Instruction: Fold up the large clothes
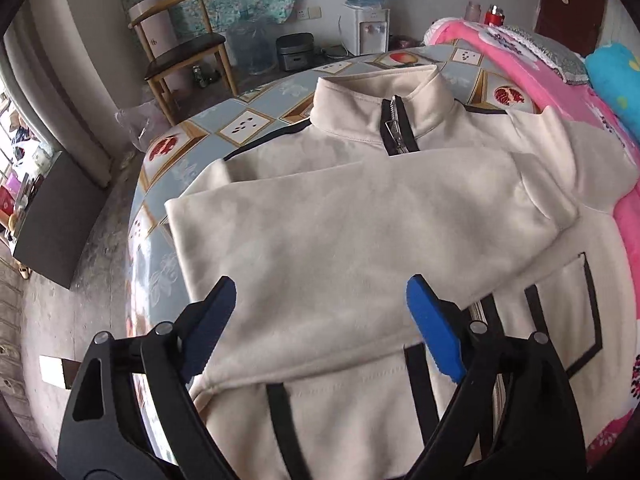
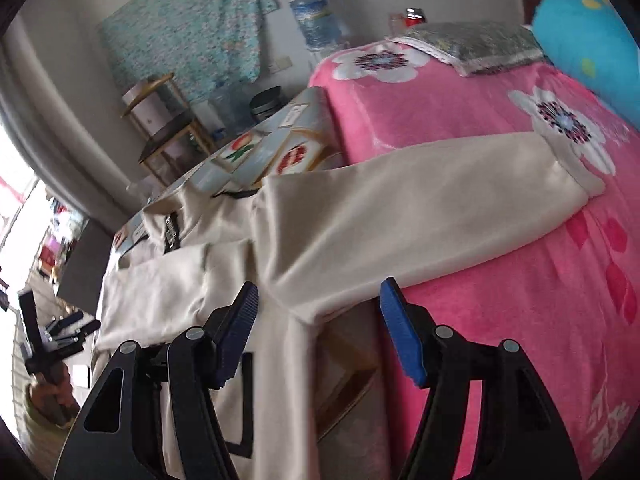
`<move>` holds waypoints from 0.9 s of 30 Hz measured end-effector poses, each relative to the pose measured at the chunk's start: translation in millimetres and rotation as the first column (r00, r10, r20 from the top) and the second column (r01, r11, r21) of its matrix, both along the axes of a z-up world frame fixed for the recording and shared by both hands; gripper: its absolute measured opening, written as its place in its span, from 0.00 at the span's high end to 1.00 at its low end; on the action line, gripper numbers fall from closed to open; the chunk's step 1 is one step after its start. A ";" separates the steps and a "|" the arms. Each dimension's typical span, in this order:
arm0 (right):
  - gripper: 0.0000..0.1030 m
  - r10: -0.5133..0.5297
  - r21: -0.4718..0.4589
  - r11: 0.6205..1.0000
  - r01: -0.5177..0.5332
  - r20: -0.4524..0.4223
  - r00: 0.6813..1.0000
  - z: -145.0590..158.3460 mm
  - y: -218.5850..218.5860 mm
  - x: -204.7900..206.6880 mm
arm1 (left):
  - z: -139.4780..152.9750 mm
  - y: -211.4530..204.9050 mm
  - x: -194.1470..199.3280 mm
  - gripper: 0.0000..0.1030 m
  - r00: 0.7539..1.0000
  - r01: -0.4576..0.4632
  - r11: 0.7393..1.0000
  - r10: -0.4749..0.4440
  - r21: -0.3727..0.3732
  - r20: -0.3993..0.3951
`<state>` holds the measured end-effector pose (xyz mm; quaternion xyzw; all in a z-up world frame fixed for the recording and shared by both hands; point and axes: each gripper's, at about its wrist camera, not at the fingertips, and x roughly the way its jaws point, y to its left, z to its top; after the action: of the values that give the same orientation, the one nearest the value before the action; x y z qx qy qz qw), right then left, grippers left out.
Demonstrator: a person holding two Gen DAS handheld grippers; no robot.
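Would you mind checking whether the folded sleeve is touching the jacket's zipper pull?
Apart. The left wrist view shows the folded sleeve lying just below the zipper pull, with cream jacket fabric visible between them.

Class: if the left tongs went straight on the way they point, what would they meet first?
Most likely the folded sleeve lying across the jacket; the left tongs stand open above it, though depth is unclear.

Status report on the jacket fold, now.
Left gripper open, empty. Right gripper open, empty. Cream jacket flat, one sleeve folded across, other sleeve out on pink blanket. Nothing blocking.
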<state>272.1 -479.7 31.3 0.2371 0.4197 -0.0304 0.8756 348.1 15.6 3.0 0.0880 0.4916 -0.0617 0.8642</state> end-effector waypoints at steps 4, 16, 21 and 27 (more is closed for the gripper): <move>0.40 -0.223 0.047 0.973 0.226 -0.052 0.973 -15.1 -85.5 2.5 | -36.7 -18.5 31.3 0.19 0.999 -0.007 0.999 0.009 0.036 -0.034; 0.40 -0.544 0.252 0.775 0.579 -0.199 0.815 -88.3 -233.9 6.5 | -70.9 1.3 51.4 0.06 0.995 -0.067 0.995 0.061 -0.073 -0.079; 0.54 -0.615 0.302 0.713 0.632 -0.163 0.771 -102.1 -262.8 14.4 | -72.1 1.7 50.2 0.06 0.996 -0.060 0.995 0.055 -0.079 -0.067; 0.91 -0.624 0.254 0.731 0.633 -0.126 0.771 -80.4 -261.3 15.3 | -72.0 3.1 52.4 0.06 0.995 -0.064 0.995 0.057 -0.078 -0.082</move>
<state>287.4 -741.0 -49.1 0.4864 0.3287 -0.2682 0.7639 400.5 18.7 -69.0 0.0356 0.5250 -0.0587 0.8483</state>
